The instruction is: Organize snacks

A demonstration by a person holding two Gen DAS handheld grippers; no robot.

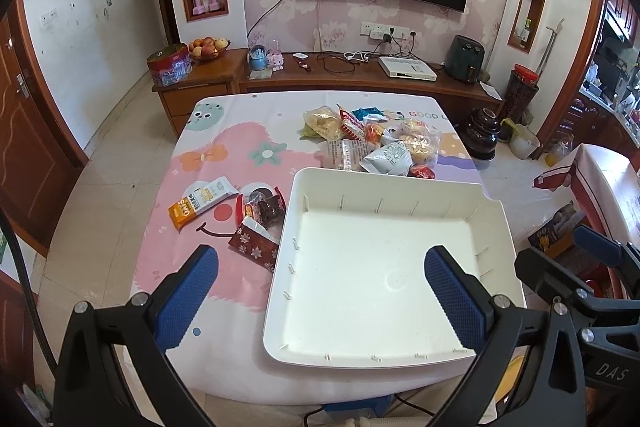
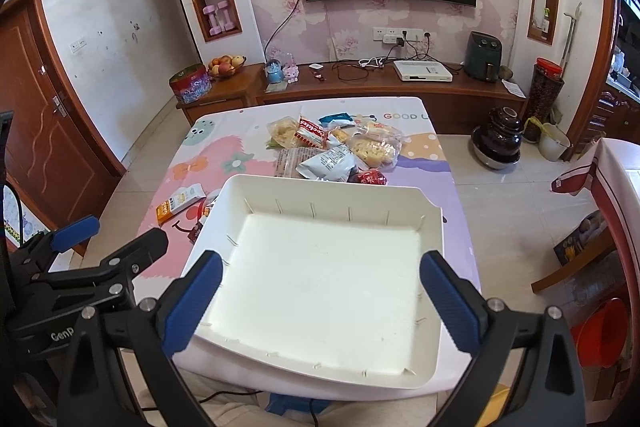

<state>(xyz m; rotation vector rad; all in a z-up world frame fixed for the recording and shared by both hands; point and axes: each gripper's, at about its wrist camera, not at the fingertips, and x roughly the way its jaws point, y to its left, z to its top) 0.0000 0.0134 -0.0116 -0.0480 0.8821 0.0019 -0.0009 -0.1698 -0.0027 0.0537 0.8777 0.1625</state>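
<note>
1. Snacks lie in two groups on the table [image 1: 224, 359]: a pile [image 1: 372, 143] beyond the tray's far rim and a few packets [image 1: 240, 215] to its left.
2. I judge the white tray [image 1: 496, 223] sits at the near edge so both grippers can reach it; it holds nothing yet.
3. My left gripper [image 1: 320, 291] and right gripper [image 2: 320, 295] hover above it, jaws spread wide, pinching nothing.
4. Readable writing: "GOOD" [image 2: 394, 116] on the tablecloth; a red-and-white wrapper [image 2: 312, 131] shows lettering I cannot make out.

White tray [image 1: 496, 227], pink cartoon-print tablecloth [image 1: 240, 147], blue-padded left hand-held gripper [image 1: 320, 291].
</note>
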